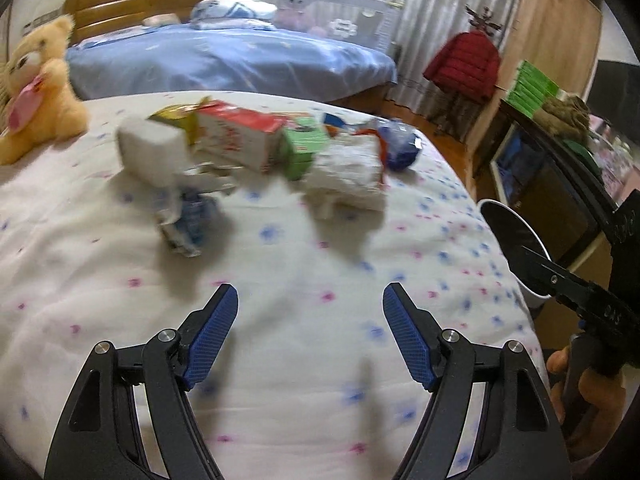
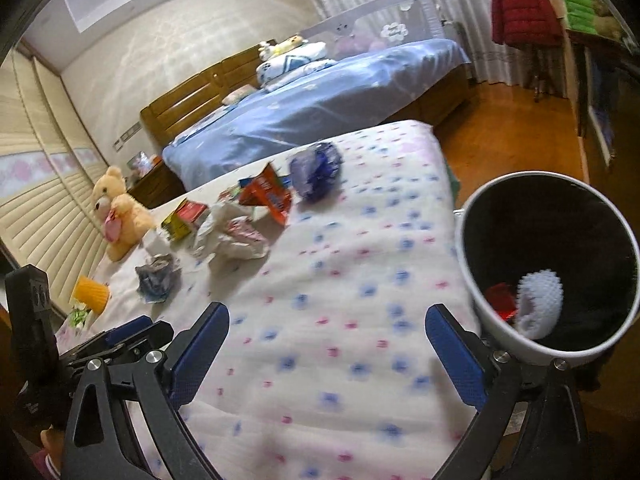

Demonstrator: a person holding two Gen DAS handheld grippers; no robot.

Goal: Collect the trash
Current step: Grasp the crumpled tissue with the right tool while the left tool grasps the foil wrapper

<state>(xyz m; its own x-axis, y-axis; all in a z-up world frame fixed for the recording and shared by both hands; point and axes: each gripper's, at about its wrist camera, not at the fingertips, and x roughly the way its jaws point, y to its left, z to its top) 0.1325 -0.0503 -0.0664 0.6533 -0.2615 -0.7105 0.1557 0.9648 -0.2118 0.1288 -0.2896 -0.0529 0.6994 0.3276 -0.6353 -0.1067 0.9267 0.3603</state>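
Note:
Blurred trash lies in a heap on the white flowered bed (image 1: 320,360): a white box (image 1: 148,148), a red-and-white carton (image 1: 236,136), a green carton (image 1: 302,148), a crumpled white bag (image 1: 348,172), a blue bag (image 1: 400,148) and a crushed wrapper (image 1: 188,220). My left gripper (image 1: 310,292) hovers open over bare quilt short of the heap, nothing between its pads. My right gripper (image 2: 328,312) is open and empty too, low over the quilt (image 2: 320,360). Beside the bed stands a white bin (image 2: 500,336) with a black liner, holding a white spiky object (image 2: 540,300) and something red (image 2: 500,300).
A yellow teddy bear (image 2: 116,212) and an orange cup (image 2: 92,292) sit along the bed's left side. A second bed with a blue cover (image 1: 224,60) lies beyond. A red jacket (image 1: 464,64) hangs on a stand, and a dark cabinet (image 1: 560,200) stands right of the bin.

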